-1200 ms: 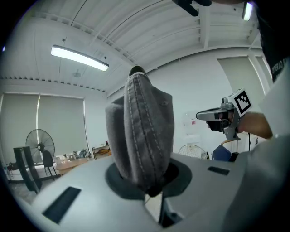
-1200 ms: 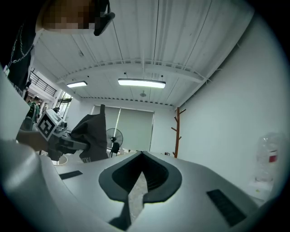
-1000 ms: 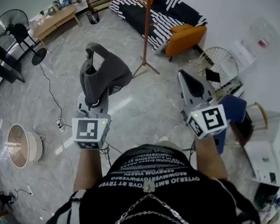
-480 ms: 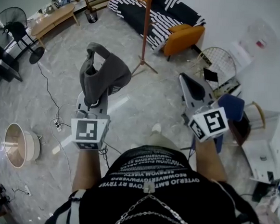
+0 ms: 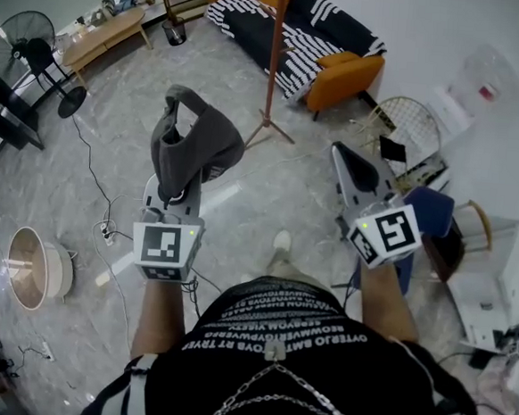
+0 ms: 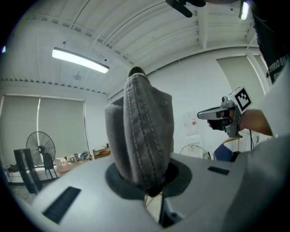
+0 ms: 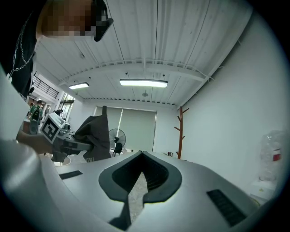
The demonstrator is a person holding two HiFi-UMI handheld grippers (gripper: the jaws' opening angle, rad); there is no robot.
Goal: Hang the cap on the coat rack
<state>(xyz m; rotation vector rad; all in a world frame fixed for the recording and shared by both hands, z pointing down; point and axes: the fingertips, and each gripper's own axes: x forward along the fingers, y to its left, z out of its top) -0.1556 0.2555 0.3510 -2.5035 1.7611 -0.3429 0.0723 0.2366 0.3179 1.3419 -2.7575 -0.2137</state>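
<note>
A grey cap stands up out of my left gripper, whose jaws are shut on its lower edge. In the left gripper view the cap fills the middle, pinched between the jaws of the left gripper. The coat rack, a thin orange-brown pole on splayed feet, stands on the floor ahead, in front of the sofa. My right gripper is held out at the right, shut and empty. The right gripper view shows its own jaws closed, the rack with its pegs at the right, and the cap at the left.
A black-and-white striped sofa with orange cushions stands behind the rack. A floor fan and a wooden bench are at the far left. Cables and a round wooden basket lie on the floor at left. A blue chair stands at right.
The person's foot has come forward into view below the grippers, and the room has shifted slightly. Both grippers keep their pose, the cap still held.
</note>
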